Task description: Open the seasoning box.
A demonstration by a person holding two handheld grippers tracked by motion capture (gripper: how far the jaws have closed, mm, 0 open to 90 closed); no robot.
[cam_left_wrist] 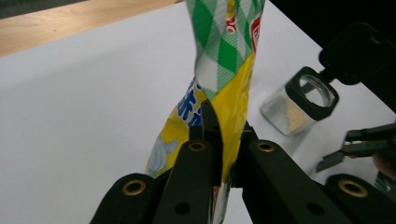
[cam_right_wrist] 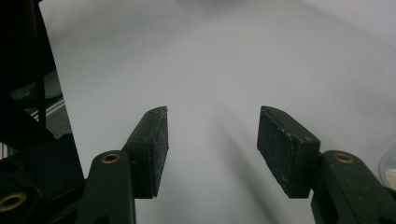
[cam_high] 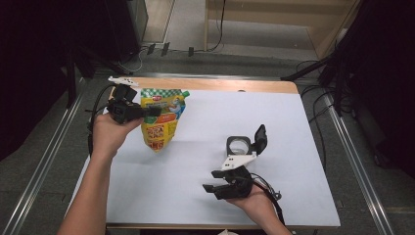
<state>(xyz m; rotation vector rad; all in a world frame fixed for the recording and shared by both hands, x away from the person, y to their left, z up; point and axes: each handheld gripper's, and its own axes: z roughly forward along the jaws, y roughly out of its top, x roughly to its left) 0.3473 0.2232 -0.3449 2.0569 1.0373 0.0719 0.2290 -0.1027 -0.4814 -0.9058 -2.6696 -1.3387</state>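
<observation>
A yellow and green refill pouch is pinched by the left gripper and is held up over the far left part of the table, near its far edge. In the left gripper view the two black jaws are seen closed tight on the pouch, with the green checked top pointing away. The right gripper is held low near the near edge of the table, and its jaws are spread wide with nothing between them; in the right gripper view bare white table is seen between the pads.

A small clear jar with its black flip lid open is stood near the middle of the table, just past the right gripper. A little pale powder can be seen inside it.

It looks like the pouch is being carried toward the jar so the jar can be filled. Next, the pouch likely needs to be brought across and its top opened, and the jar may need to be held steady by the free gripper.

Plenty of open white table is left between the pouch and the jar, and the table's edges are well apart from both
</observation>
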